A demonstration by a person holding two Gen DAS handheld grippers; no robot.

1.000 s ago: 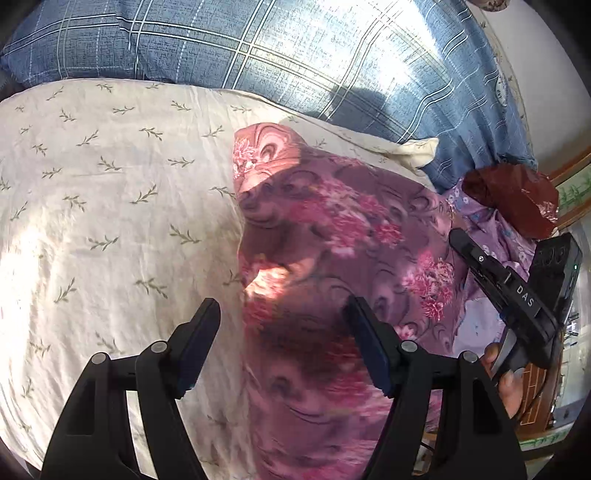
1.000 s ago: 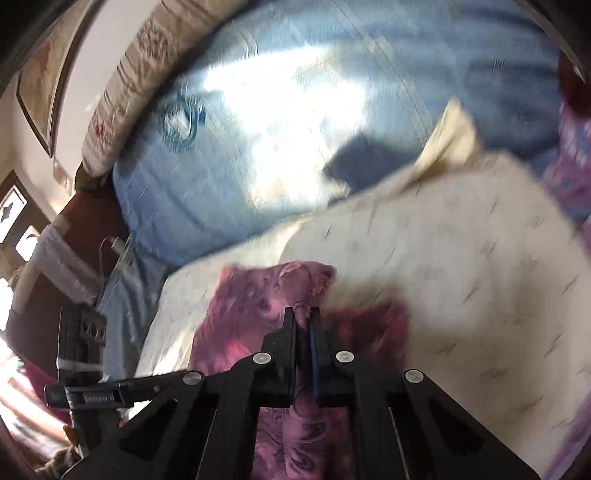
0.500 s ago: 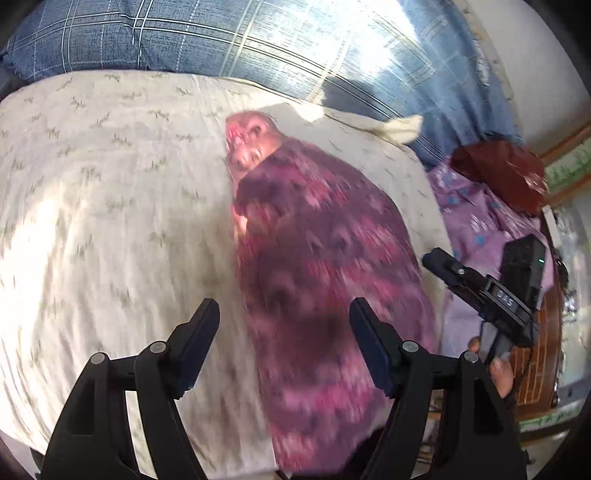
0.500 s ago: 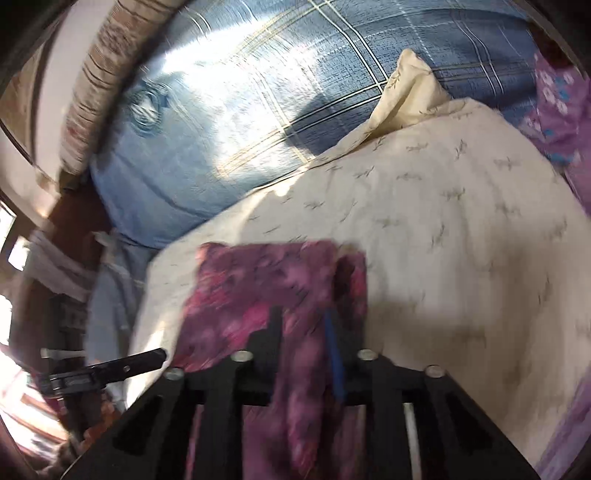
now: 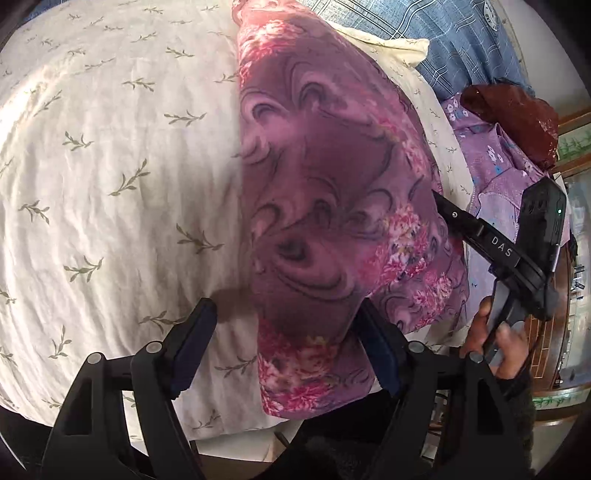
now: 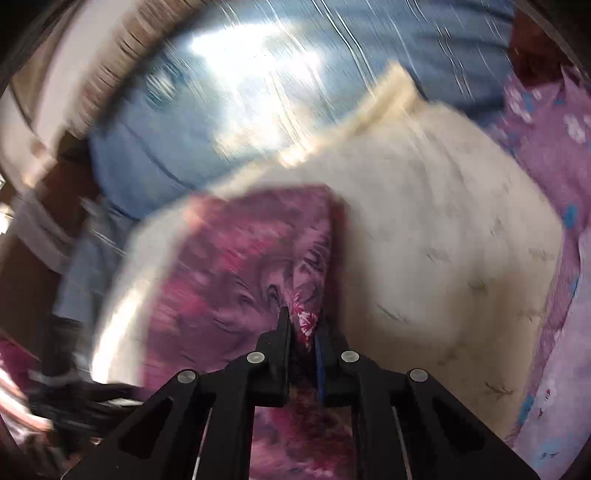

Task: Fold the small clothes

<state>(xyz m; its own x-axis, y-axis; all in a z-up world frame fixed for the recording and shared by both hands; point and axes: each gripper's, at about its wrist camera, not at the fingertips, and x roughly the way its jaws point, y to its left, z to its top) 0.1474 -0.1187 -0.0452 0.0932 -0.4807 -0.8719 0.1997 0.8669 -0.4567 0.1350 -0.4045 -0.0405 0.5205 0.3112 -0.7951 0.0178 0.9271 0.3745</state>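
Observation:
A purple garment with pink flowers (image 5: 325,192) lies lengthwise on a cream leaf-print pillow (image 5: 110,166). My left gripper (image 5: 284,347) is open and empty, its fingers either side of the garment's near end, above it. My right gripper (image 5: 461,218) comes in from the right and grips the garment's right edge. In the blurred right wrist view the right gripper (image 6: 303,332) is shut on a bunch of the purple garment (image 6: 251,266), whose spread part lies ahead on the pillow (image 6: 443,229).
A blue plaid cover (image 5: 461,33) lies behind the pillow. A lilac flowered cloth (image 5: 491,162) and a dark red cloth (image 5: 517,118) lie to the right. Wooden furniture (image 5: 554,332) stands at the far right, past the pillow's edge.
The right gripper, open half a second ago, has shut on the garment's right edge again. The left gripper has come lower and closer over the garment, still open.

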